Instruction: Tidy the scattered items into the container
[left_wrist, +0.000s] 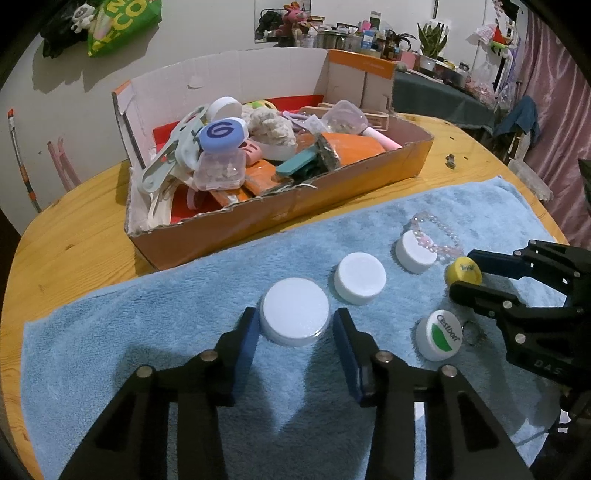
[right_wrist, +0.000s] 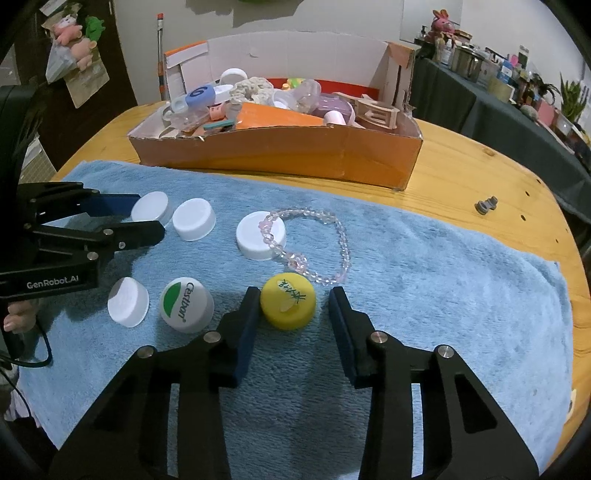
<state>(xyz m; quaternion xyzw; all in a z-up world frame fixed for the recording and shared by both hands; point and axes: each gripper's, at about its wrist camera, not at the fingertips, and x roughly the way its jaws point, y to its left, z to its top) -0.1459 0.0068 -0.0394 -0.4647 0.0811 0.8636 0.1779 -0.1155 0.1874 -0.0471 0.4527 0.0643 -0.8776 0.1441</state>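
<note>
White cap (left_wrist: 294, 312) | flat, round | left fingers (left_wrist: 247, 343) flank it, gap | yellow cap (right_wrist: 288, 301) likewise, right.

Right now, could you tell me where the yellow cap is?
In the right wrist view, the yellow cap sits on the blue towel between the right gripper's fingers.

caps (right_wrist: 194, 218) and a bracelet (right_wrist: 341, 240) lie on the towel (right_wrist: 443, 295), the box (right_wrist: 280, 155) behind it.

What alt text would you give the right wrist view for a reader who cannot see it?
The right gripper straddles a yellow bottle cap on a blue towel, its left pad touching the cap while the right pad stands clear. White caps, a Cestbon cap and a pink bead bracelet lie nearby; a full cardboard box sits behind.
</note>
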